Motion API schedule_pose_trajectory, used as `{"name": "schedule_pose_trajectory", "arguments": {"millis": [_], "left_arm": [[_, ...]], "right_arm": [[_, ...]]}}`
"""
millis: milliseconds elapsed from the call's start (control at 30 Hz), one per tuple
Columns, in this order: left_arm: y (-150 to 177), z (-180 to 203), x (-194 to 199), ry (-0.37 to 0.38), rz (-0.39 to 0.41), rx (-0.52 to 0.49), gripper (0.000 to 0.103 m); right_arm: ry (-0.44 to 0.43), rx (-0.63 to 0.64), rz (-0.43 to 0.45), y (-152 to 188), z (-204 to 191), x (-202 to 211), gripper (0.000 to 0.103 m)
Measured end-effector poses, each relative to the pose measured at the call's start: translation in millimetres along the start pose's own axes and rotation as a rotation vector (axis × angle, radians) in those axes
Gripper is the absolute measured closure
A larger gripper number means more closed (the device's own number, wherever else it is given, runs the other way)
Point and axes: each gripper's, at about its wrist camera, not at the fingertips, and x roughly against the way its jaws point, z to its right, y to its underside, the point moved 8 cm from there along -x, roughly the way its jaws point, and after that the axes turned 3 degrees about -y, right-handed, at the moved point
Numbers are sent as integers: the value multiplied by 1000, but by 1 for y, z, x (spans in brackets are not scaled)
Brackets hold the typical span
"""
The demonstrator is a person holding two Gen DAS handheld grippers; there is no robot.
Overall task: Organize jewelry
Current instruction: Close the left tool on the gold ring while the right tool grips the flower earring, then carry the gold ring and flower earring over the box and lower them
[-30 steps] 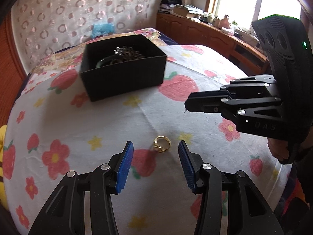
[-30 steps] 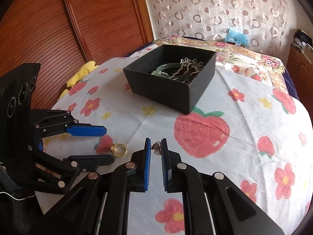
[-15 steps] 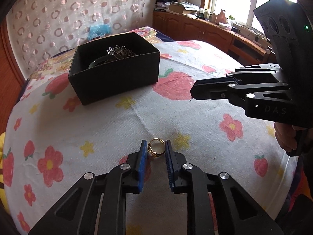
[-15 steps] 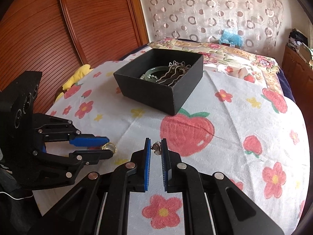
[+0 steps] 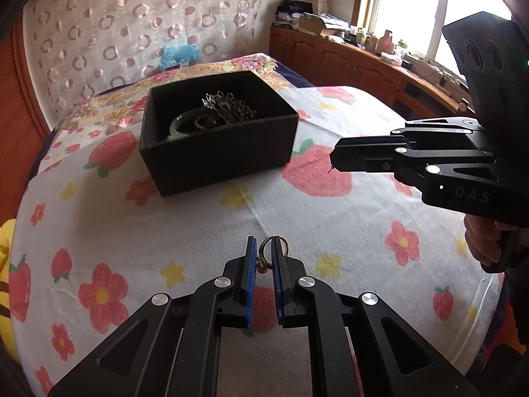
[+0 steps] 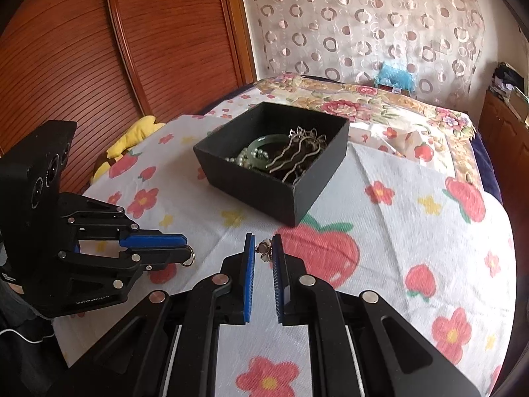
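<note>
Left claw (image 5: 263,251) has lifted the gold ring (image 5: 268,250) (pinched upright) off the cloth (image 5: 205,231).

Two low wrist views facing the black box (image 5: 218,139), shared from opposite sides.

Both grippers (image 5: 264,258) (image 6: 264,254) are black with blue ribbed pads (image 5: 251,274), silver round screws (image 5: 223,282) and grey letters "DAS" (image 5: 471,194).

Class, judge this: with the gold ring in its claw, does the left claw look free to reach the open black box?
Probably yes. The left claw holds the gold ring; only bare bedspread lies before the black box, and the right claw stands off to the side.
</note>
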Motion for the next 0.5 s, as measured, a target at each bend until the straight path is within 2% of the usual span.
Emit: {"name": "schedule_pose_trajectory", "arguments": {"millis": [500], "left_arm": [[-72,-40,11,-51,106,29,95]], "right_arm": [[26,25,64,-65,16,-19,91]]}}
